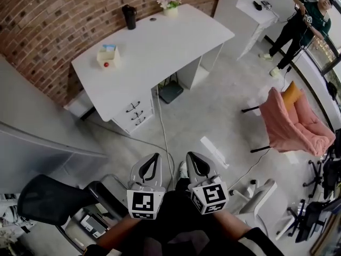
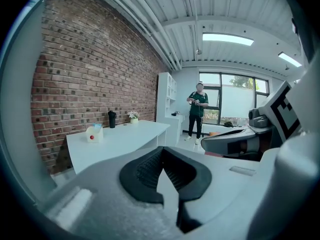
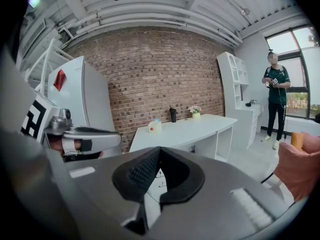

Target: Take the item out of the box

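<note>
A small cream box (image 1: 108, 56) stands on the white desk (image 1: 160, 41), near its left end. A red round item (image 1: 106, 64) shows on the box's front. The box (image 2: 93, 133) is small and far off in the left gripper view, and the box (image 3: 154, 126) is equally distant in the right gripper view. My left gripper (image 1: 155, 157) and right gripper (image 1: 191, 156) are held side by side close to my body, well short of the desk. Both are shut with nothing between their jaws, as the left gripper (image 2: 161, 149) and right gripper (image 3: 159, 149) show in their own views.
A black bottle (image 1: 129, 16) and a flower pot (image 1: 169, 4) stand at the desk's far edge. Drawers (image 1: 133, 113) sit under its left end. A pink chair (image 1: 293, 121) is at the right, a black office chair (image 1: 48, 199) at the lower left. A person (image 1: 303, 20) stands far right. A cable (image 1: 165, 137) crosses the floor.
</note>
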Action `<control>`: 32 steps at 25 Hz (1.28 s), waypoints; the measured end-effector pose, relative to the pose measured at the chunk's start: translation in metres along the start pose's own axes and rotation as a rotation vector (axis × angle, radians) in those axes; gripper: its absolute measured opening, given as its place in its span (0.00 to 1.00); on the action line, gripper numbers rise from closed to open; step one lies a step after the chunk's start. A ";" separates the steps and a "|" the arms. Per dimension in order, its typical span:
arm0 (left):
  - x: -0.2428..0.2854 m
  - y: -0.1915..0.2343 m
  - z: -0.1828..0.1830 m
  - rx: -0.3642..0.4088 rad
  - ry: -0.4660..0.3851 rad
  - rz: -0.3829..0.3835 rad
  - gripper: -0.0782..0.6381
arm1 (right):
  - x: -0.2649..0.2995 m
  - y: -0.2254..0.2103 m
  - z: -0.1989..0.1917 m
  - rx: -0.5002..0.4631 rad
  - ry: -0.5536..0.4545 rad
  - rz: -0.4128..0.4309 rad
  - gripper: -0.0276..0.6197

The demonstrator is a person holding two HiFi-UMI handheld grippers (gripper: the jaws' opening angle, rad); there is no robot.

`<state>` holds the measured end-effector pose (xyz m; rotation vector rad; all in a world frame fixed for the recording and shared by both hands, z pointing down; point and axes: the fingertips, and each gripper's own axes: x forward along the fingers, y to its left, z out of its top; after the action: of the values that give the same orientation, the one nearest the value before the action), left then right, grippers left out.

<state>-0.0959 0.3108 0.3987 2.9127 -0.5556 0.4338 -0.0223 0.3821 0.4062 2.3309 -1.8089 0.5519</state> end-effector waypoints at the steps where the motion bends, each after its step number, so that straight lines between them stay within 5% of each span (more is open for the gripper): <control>1: 0.005 0.001 0.003 -0.003 -0.003 0.011 0.12 | 0.005 -0.002 0.003 -0.007 0.001 0.014 0.05; 18: 0.066 0.005 0.030 -0.025 -0.017 0.234 0.12 | 0.065 -0.051 0.036 -0.076 -0.001 0.255 0.05; 32: 0.094 0.019 0.034 -0.048 0.010 0.314 0.12 | 0.098 -0.070 0.038 -0.088 0.029 0.329 0.05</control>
<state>-0.0113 0.2551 0.3969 2.7809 -1.0127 0.4638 0.0725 0.2995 0.4150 1.9708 -2.1703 0.5292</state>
